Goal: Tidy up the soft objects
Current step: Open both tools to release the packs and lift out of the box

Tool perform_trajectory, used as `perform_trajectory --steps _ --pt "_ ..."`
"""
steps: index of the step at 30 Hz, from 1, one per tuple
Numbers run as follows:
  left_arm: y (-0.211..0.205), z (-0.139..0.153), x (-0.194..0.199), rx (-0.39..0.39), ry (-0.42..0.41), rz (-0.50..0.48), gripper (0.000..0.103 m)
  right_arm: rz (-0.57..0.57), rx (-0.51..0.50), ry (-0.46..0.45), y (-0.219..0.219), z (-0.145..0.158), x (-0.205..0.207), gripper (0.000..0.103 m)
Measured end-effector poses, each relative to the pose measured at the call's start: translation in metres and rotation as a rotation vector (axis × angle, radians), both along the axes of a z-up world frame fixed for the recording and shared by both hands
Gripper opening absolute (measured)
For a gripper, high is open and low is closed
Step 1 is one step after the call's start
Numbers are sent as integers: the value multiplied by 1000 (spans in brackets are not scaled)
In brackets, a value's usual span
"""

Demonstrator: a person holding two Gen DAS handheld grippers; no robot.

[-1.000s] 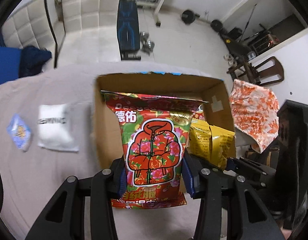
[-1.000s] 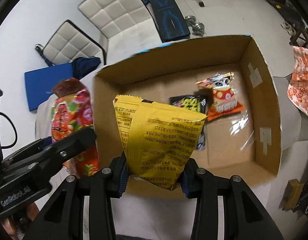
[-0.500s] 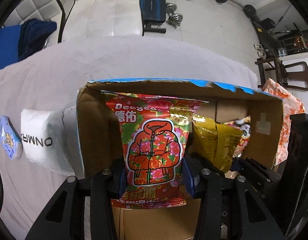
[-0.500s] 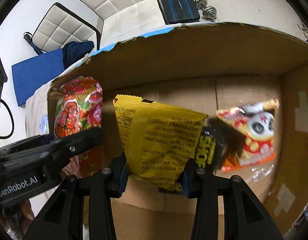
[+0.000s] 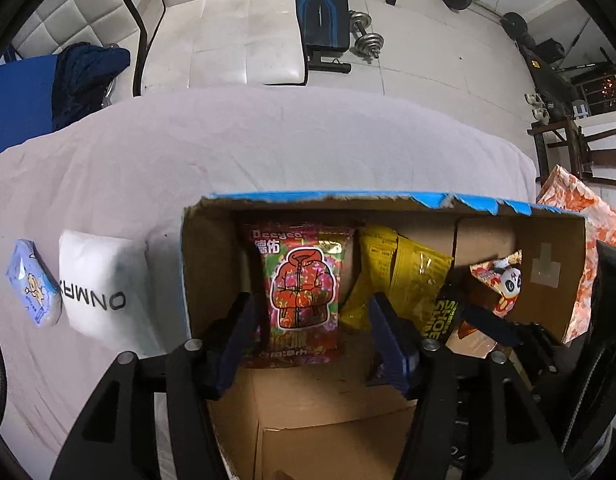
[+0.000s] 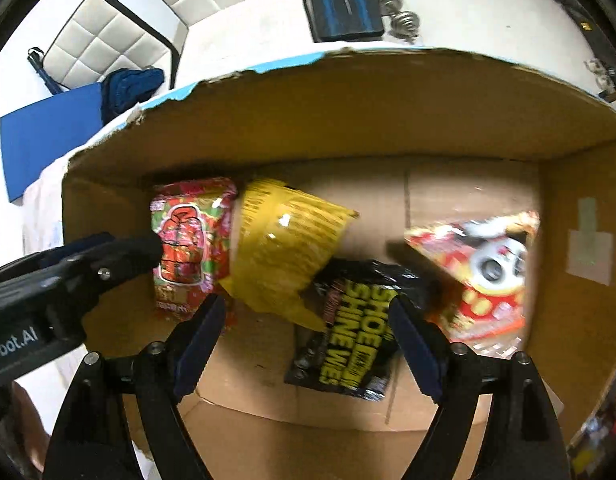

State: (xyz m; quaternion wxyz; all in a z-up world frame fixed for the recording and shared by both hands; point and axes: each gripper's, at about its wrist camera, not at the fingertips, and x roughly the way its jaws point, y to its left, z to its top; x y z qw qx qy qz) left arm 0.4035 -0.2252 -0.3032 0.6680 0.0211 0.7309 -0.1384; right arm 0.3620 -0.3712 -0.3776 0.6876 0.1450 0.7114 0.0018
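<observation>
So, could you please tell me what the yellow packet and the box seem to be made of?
Yellow packet: probably glossy plastic film, given its bright glints and creases. Box: plain matte brown cardboard with a ragged torn rim and blue outer facing.

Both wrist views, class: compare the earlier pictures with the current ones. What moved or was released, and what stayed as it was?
Both grippers went down into the cardboard box and opened. The left gripper let go of the red floral packet; the right gripper let go of the yellow packet. Both packets now lie inside. The black shoe-shine packet, the panda packet and the white pack outside stayed put.
</observation>
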Motion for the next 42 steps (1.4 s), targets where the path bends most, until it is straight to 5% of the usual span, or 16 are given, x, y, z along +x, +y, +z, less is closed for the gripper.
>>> perform_trajectory --steps 5,9,13,42 --pt "2 8 -12 2 -33 -9 72 3 -81 3 2 12 -15 103" --pt "1 12 -24 9 -64 -10 93 -4 -139 -13 1 20 -24 103" --pt "0 16 -37 29 -100 -30 100 -13 -176 -47 -2 37 -36 103" --pt "19 139 -156 -110 -388 -44 101 -94 -279 -299 -17 202 -178 103"
